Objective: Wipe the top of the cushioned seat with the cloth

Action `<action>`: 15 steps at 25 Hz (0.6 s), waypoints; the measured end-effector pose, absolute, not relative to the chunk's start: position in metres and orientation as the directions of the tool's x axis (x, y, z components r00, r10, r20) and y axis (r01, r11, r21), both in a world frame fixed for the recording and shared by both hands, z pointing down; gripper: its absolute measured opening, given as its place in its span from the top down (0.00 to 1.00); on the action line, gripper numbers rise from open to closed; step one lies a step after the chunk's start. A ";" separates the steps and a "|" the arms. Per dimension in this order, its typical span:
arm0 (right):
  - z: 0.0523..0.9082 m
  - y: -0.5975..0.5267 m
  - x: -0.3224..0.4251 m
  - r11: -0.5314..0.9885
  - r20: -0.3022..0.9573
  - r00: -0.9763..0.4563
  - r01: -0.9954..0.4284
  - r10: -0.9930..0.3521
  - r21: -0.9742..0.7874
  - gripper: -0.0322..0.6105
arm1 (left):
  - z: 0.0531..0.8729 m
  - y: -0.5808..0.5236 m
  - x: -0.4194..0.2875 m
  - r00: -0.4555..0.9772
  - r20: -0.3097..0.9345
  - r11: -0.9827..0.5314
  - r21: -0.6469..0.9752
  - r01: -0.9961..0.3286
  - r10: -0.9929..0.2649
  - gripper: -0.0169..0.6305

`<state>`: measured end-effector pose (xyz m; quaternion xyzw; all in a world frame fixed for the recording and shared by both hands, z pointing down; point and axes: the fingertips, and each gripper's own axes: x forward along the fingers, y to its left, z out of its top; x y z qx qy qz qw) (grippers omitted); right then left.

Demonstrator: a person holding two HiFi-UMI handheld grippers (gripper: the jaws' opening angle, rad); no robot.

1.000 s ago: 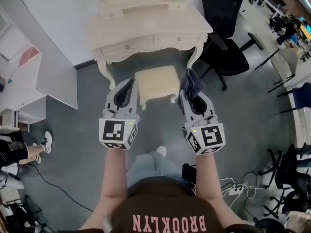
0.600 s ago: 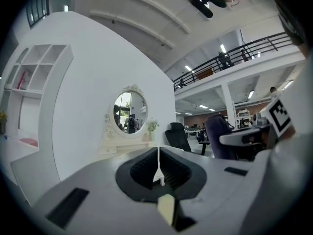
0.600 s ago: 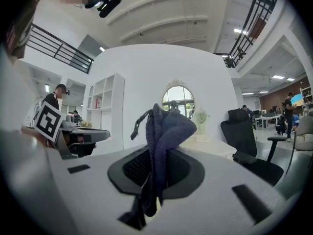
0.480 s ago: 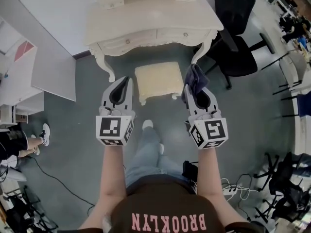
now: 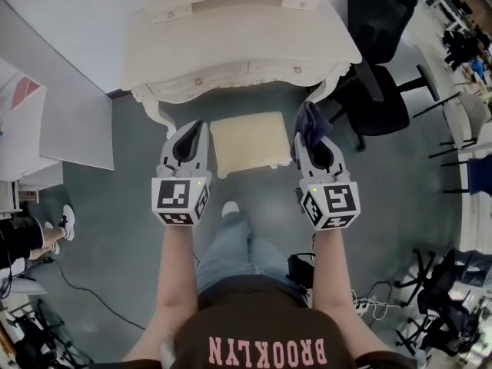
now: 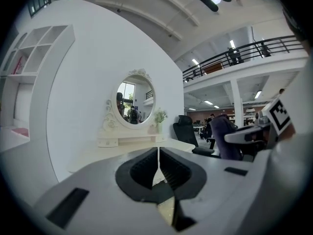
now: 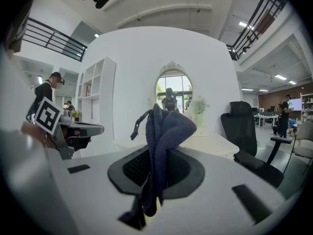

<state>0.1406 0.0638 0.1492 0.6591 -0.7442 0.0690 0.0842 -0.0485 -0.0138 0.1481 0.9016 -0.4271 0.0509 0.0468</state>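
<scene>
The cream cushioned seat (image 5: 249, 142) stands on the floor in front of the dressing table, between my two grippers in the head view. My right gripper (image 5: 309, 131) is shut on a dark blue cloth (image 5: 310, 121), which bunches up out of the jaws (image 7: 161, 131) and hangs level with the seat's right edge. Left of the seat, my left gripper (image 5: 197, 127) is shut with nothing in it; its jaws meet in a thin line (image 6: 158, 163). Both grippers are held above the floor, apart from the seat.
A cream dressing table (image 5: 231, 44) with an oval mirror (image 6: 135, 102) stands just beyond the seat. A black office chair (image 5: 380, 68) is at the right. White shelving (image 5: 31, 129) is at the left. The person's legs and a shoe (image 5: 229, 210) are just behind the seat.
The person has stepped closer: table and seat sit lower and larger in the head view. Both grippers stay either side of the seat, the cloth still held in the right one.
</scene>
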 end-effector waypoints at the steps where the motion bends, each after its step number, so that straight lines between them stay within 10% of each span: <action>1: 0.153 0.055 0.143 0.121 0.221 -0.116 -0.993 -0.968 0.009 0.89 | 0.151 -0.021 -0.046 0.633 0.136 -0.634 0.043 -0.772 -0.762 0.96; 15: 0.259 -0.023 0.183 0.192 0.387 -0.198 -0.980 -0.900 -0.056 0.89 | 0.251 -0.096 -0.013 0.578 0.305 -0.588 0.071 -0.806 -0.757 0.96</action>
